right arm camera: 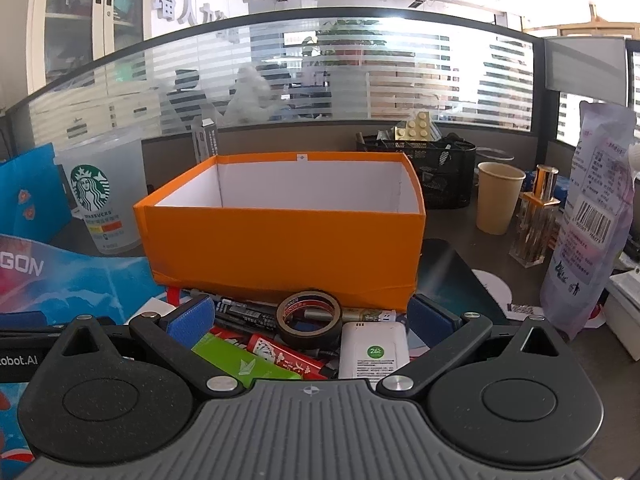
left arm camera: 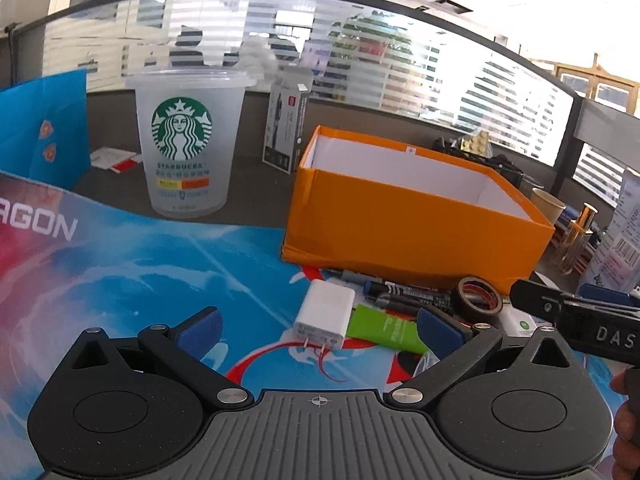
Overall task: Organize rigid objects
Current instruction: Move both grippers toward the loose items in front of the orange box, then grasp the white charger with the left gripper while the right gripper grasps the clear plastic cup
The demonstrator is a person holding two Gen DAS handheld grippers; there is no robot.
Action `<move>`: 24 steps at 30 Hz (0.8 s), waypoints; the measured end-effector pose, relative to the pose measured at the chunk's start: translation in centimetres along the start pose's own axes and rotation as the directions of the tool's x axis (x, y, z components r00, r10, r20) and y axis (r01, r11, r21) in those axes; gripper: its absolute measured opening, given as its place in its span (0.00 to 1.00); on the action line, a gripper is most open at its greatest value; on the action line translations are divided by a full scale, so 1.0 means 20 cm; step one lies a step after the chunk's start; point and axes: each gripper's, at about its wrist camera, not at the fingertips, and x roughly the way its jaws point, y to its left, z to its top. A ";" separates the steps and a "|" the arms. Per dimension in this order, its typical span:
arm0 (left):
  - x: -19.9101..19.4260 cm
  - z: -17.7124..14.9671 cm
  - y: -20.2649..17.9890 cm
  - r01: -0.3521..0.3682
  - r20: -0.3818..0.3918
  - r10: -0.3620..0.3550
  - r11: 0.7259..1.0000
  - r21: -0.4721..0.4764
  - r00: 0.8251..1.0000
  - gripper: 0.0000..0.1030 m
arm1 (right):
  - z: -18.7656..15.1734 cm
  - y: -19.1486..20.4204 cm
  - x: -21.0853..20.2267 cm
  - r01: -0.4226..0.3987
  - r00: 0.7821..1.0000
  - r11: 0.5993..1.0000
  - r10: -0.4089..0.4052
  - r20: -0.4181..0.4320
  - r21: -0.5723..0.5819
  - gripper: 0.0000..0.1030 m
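Note:
An empty orange box (left arm camera: pixel 412 232) (right arm camera: pixel 280 248) stands on the desk. In front of it lie a white charger (left arm camera: pixel 324 314), a green tube (left arm camera: pixel 384 328) (right arm camera: pixel 244 362), black markers (left arm camera: pixel 404 290) (right arm camera: pixel 248 314), a tape roll (left arm camera: pixel 476 296) (right arm camera: pixel 310 318), a red pack (right arm camera: pixel 284 356) and a white device (right arm camera: pixel 374 350). My left gripper (left arm camera: pixel 318 330) is open, its blue pads on either side of the charger and tube. My right gripper (right arm camera: pixel 310 318) is open over the pile, the tape roll between its pads.
A Starbucks cup (left arm camera: pixel 188 140) (right arm camera: pixel 102 200) stands left of the box, on the edge of a blue mat (left arm camera: pixel 140 272). A pen carton (left arm camera: pixel 286 124) is behind. A mesh organiser (right arm camera: pixel 432 168), paper cup (right arm camera: pixel 498 202), gold bottle (right arm camera: pixel 536 220) and plastic bag (right arm camera: pixel 592 216) stand at right.

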 end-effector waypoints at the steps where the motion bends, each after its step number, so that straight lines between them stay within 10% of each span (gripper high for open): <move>1: 0.01 0.01 0.01 0.000 -0.001 0.000 1.000 0.006 1.000 1.00 | 0.00 0.00 0.00 -0.017 1.000 1.000 0.017 -0.001 0.002 1.00; 10: 0.04 0.08 0.19 -0.060 0.042 0.060 0.998 -0.012 0.997 1.00 | -0.08 0.03 -0.02 -0.256 0.966 0.961 0.257 -0.013 -0.105 1.00; 24: 0.32 0.05 0.13 0.000 -0.077 0.011 0.990 0.139 0.997 1.00 | -0.25 0.08 0.08 -0.376 0.926 0.903 0.365 -0.092 -0.206 1.00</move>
